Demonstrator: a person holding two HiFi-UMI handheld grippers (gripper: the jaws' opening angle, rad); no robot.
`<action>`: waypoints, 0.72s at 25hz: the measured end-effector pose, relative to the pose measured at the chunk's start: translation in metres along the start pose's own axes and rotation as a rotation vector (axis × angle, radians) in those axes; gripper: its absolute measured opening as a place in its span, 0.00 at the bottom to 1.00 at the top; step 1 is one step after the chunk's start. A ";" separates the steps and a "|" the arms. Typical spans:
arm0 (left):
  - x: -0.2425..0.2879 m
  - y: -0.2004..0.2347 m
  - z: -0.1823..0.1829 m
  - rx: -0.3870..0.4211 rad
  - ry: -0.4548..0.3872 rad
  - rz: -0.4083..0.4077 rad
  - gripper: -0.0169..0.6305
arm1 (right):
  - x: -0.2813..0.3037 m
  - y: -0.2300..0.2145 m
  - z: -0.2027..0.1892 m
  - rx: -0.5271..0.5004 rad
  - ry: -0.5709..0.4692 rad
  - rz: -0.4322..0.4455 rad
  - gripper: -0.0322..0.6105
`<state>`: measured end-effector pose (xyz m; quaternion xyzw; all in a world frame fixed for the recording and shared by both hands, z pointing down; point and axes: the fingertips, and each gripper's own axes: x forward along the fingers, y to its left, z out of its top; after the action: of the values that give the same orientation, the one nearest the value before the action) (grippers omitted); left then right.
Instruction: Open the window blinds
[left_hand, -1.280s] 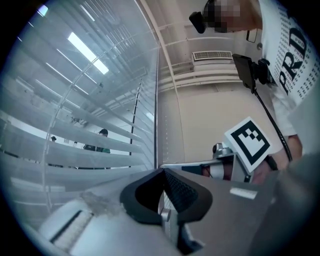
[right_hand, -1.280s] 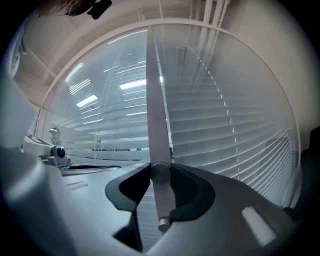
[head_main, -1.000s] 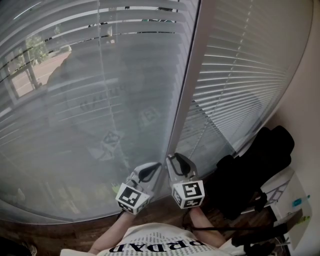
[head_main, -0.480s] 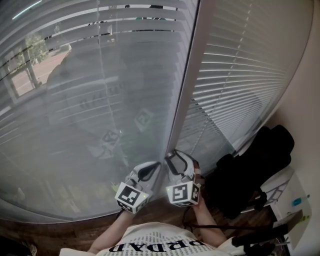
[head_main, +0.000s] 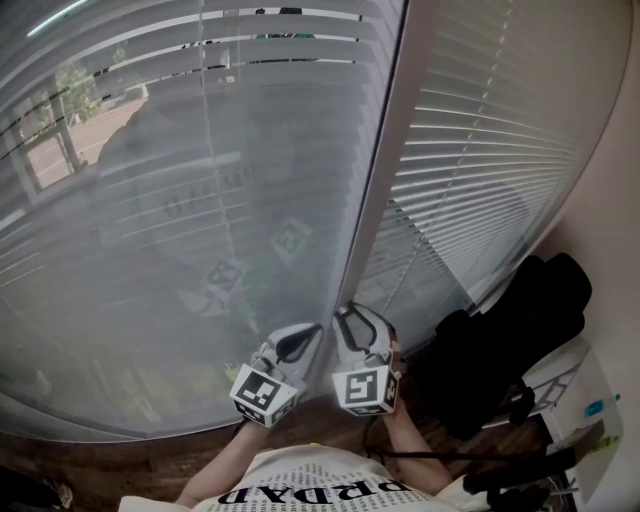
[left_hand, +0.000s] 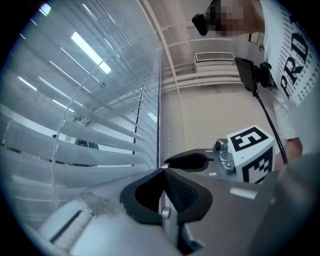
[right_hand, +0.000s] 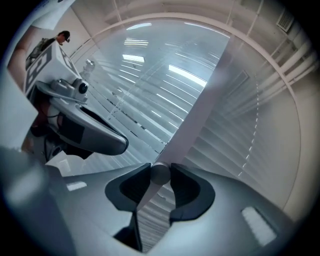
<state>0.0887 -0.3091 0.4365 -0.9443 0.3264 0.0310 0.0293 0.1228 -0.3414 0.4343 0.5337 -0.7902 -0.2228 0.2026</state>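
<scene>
While both of my grippers point level at the foot of the white window post (head_main: 385, 150), the right gripper (right_hand: 160, 170) pinches the rounded end of the blind wand (right_hand: 160, 176), a dark pad pressed against either side of it. Its jaws have just been closing, and the wand sits between them at the tips. The left gripper (left_hand: 162, 172) hangs just beside it, on its left in the head view, with its two pads pressed together.

The blinds fill the scene ahead of me. The left blind (head_main: 150, 200) spreads wide across the large pane left of the post. The right blind (head_main: 480, 150) covers the narrower pane between the post and the wall. Most slats on both lie tilted nearly flat, so the panes read as pale grey bands. Dark gaps show only between the top few slats of the left blind, and a patch of daylit ground shows through at its far left.

A thin beaded cord (right_hand: 250, 135) hangs in front of the right blind, apart from my jaws. Below the window runs dark wooden floor (head_main: 100, 450). A black heap (head_main: 520, 330) rests against the wall under the right blind, and my printed white shirt (head_main: 310, 485) fills the bottom edge of the head view.
</scene>
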 end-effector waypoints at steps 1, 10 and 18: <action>0.000 0.001 0.002 -0.002 0.001 0.006 0.01 | 0.000 -0.001 0.000 0.033 -0.006 -0.001 0.26; 0.001 0.002 0.008 -0.006 -0.004 0.007 0.01 | -0.002 -0.009 0.002 0.386 -0.061 0.031 0.26; 0.003 0.001 0.011 -0.021 -0.004 0.005 0.01 | -0.002 -0.012 -0.002 0.537 -0.077 0.034 0.26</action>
<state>0.0901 -0.3109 0.4255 -0.9436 0.3286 0.0366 0.0200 0.1338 -0.3444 0.4289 0.5463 -0.8369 -0.0218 0.0272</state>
